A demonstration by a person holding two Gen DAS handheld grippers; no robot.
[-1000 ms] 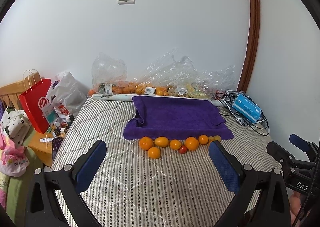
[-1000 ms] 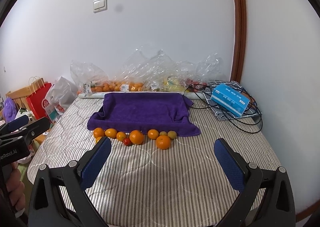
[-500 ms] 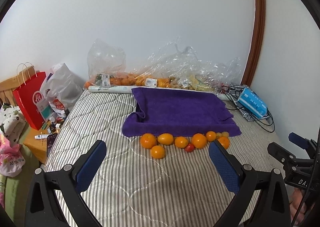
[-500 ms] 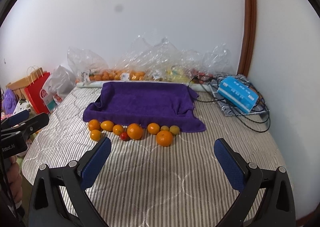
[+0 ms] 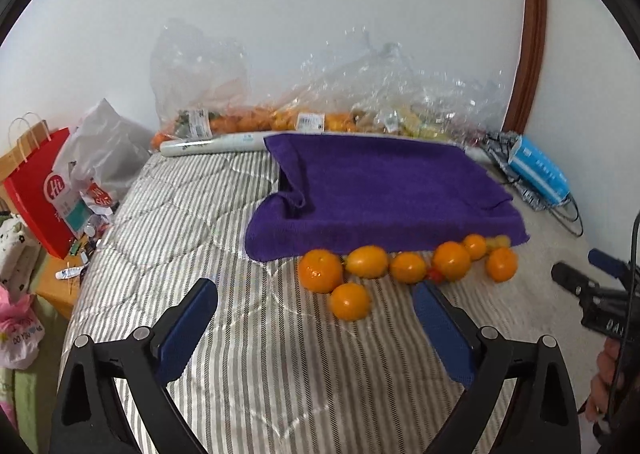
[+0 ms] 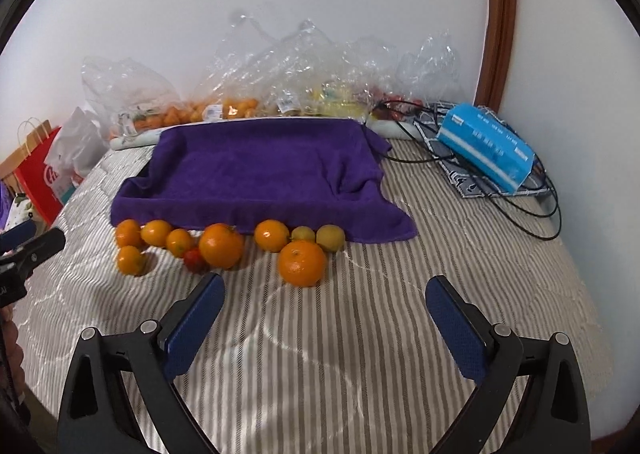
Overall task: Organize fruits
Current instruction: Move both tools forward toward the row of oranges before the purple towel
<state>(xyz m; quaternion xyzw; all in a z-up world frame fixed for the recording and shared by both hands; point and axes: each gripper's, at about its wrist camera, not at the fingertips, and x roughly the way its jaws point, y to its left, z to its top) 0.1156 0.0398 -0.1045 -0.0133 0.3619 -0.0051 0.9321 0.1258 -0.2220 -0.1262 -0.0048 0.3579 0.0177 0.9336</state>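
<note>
Several oranges, two small yellow-green fruits and one red tomato [image 6: 195,257] lie in a row on the striped bed along the front edge of a purple towel [image 6: 260,170] [image 5: 380,190]. The nearest orange [image 6: 302,262] sits just ahead of my right gripper [image 6: 324,310], which is open and empty. My left gripper [image 5: 316,314] is open too, with a small orange [image 5: 350,300] just beyond its fingertips and a larger orange [image 5: 320,269] behind it. The right gripper's tip [image 5: 576,286] shows at the right edge of the left wrist view.
Clear plastic bags of fruit [image 6: 280,86] line the wall behind the towel. A blue box [image 6: 486,146] on black cables lies at the back right. A red paper bag [image 5: 38,190] and a grey bag [image 5: 104,150] stand left of the bed. A wooden door frame [image 6: 496,22] rises right.
Both grippers have moved forward and down toward the row of fruit, which now looms larger. Both stayed open. The fruit has not moved.
</note>
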